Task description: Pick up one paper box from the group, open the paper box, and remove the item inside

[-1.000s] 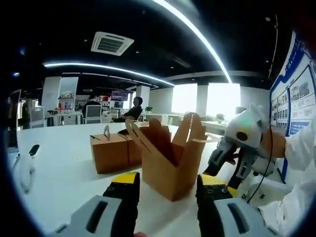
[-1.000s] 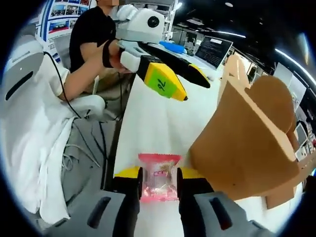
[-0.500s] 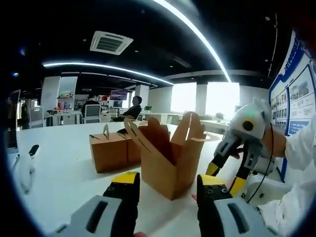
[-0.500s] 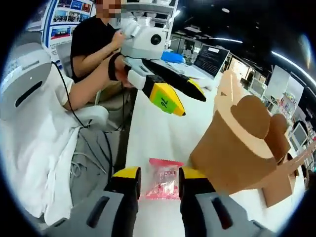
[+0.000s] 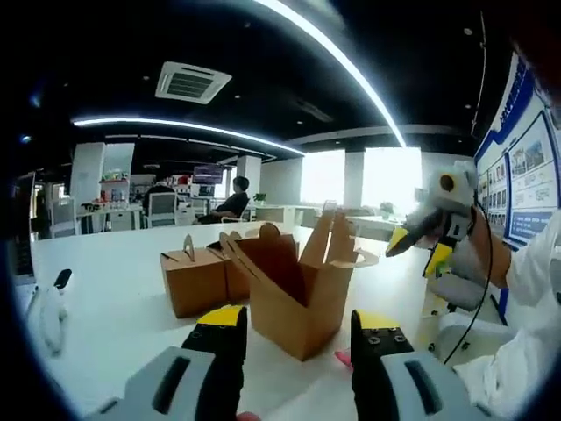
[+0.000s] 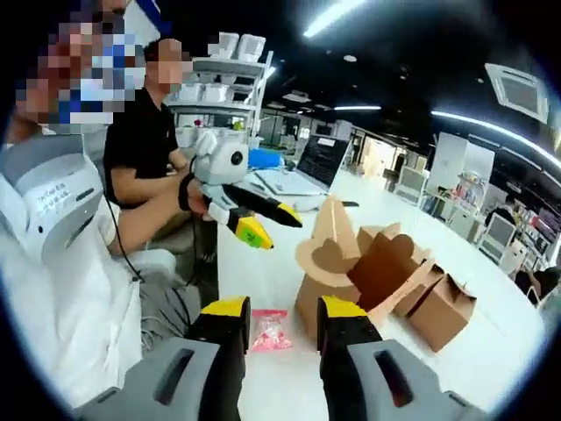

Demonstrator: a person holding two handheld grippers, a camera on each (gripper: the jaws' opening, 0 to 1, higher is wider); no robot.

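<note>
Apparently freed: pink packet (image 6: 269,329), pictured flat on the white desk (image 6: 263,272) just left of the opened paper box (image 6: 351,281), close to the desk's edge. Right gripper (image 6: 282,307) held above it, jaws spread and empty; left gripper (image 5: 300,317) likewise spread, low before the same box. Judged at risk: packet nudged off the edge by a careless sweep, or flaps snagged and box toppled onto closed boxes (image 6: 443,307) behind.
</note>
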